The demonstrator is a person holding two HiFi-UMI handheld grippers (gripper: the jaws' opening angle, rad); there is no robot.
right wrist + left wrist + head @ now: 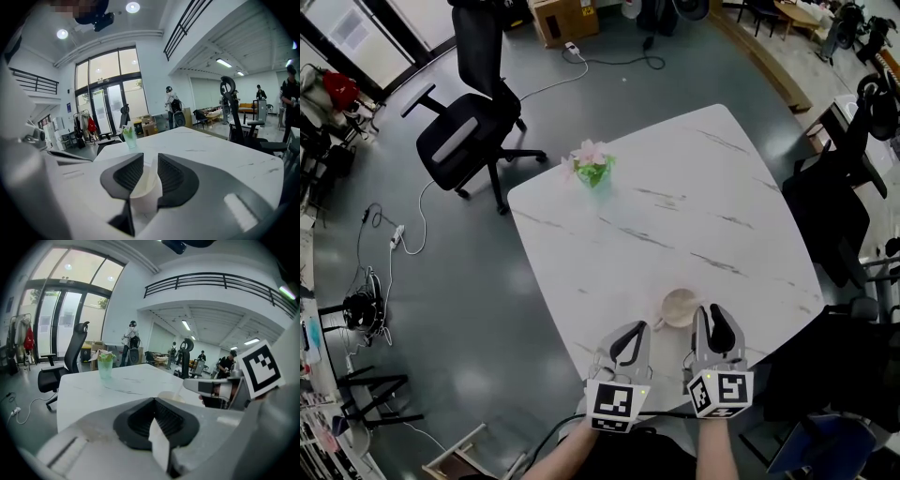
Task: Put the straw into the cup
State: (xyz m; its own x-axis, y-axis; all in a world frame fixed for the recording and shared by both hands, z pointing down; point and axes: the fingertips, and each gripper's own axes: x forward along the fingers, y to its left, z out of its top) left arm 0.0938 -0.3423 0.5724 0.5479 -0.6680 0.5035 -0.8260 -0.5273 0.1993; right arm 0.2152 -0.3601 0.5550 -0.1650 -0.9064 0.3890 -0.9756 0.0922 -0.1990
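the left gripper (626, 336) and the right gripper (718, 317) both have pale grey, rounded shells, with black ribbed pads lining the fingers (125, 172). each carries a white cube (614, 405) printed with black square markers at its rear. the person wears a dark top (628, 461).

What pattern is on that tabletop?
The tabletop looks like white marble with thin grey veins, clearest in the head view.
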